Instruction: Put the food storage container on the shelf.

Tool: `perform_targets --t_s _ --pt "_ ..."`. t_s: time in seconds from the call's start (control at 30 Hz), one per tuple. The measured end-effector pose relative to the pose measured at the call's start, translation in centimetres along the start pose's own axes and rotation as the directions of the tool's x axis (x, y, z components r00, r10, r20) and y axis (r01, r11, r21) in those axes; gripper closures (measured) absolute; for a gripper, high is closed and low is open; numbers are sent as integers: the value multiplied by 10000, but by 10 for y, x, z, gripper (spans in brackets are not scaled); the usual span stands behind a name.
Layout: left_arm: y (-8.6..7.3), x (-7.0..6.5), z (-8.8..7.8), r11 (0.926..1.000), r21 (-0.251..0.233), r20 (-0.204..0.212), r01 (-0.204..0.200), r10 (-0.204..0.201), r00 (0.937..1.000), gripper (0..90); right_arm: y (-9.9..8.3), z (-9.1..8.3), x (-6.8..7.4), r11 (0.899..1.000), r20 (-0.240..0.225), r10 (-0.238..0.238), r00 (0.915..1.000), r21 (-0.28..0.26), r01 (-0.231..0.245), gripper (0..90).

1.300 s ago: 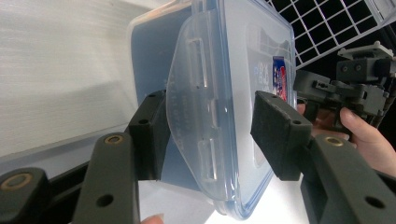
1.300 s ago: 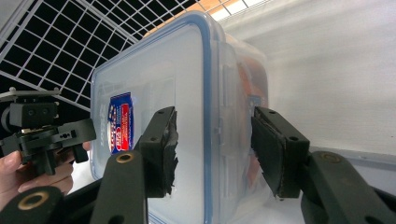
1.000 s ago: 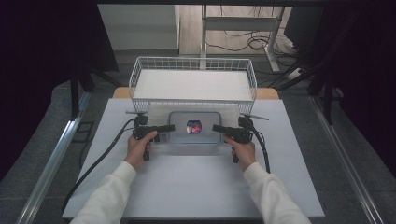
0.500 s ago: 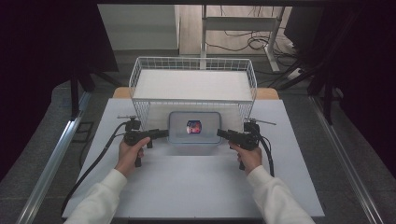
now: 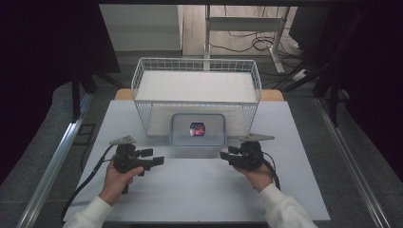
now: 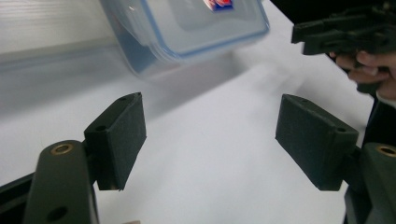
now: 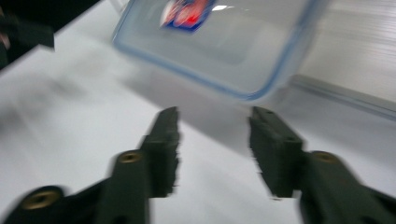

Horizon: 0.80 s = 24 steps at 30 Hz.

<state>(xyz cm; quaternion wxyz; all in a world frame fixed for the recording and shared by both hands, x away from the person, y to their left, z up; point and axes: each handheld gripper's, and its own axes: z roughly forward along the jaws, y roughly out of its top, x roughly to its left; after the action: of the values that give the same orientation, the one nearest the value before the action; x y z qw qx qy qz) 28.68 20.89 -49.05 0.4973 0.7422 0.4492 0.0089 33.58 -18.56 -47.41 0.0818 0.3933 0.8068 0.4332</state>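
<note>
A clear plastic container [image 5: 198, 135] with a blue-rimmed lid and a red-and-blue label stands on the white table [image 5: 199, 190], right at the front of a wire basket [image 5: 197, 88]. My left gripper [image 5: 153, 157] is held low at its near left, pointing right. Its jaws have just been opening and now stand wide apart over bare table [image 6: 210, 100]. My right gripper [image 5: 226, 155] is at the near right, pointing left. Its jaws [image 7: 215, 114] have just been closing but still show a gap with nothing in it. The container [image 6: 187, 28] [image 7: 224, 46] lies beyond both pairs of jaws.
The white wire basket takes up the back of the table, with a pale board lying in it. Cables trail from both grippers toward the table's near edge. Dark curtains and metal rails flank the table.
Both grippers have left the container's sides, first spreading outward and then drawing back toward the person. The container now sits slightly closer to the basket than a second ago.
</note>
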Motion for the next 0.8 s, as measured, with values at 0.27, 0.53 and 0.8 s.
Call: perform_targets --t_s 0.27,0.53,0.8 --pt "-22 -19 -13 9944 609 -717 -861 904 9933 240 -3 24 30 9798 -354 -1727 9843 957 1754 883" --pt "-28 -22 -18 9933 691 -859 -923 981 9915 241 2 55 44 9597 -509 -2481 9674 1233 2526 893" --pt "-29 -23 -17 9938 766 -666 -808 860 9941 241 3 79 44 9514 -173 -2729 9619 1437 2725 894"
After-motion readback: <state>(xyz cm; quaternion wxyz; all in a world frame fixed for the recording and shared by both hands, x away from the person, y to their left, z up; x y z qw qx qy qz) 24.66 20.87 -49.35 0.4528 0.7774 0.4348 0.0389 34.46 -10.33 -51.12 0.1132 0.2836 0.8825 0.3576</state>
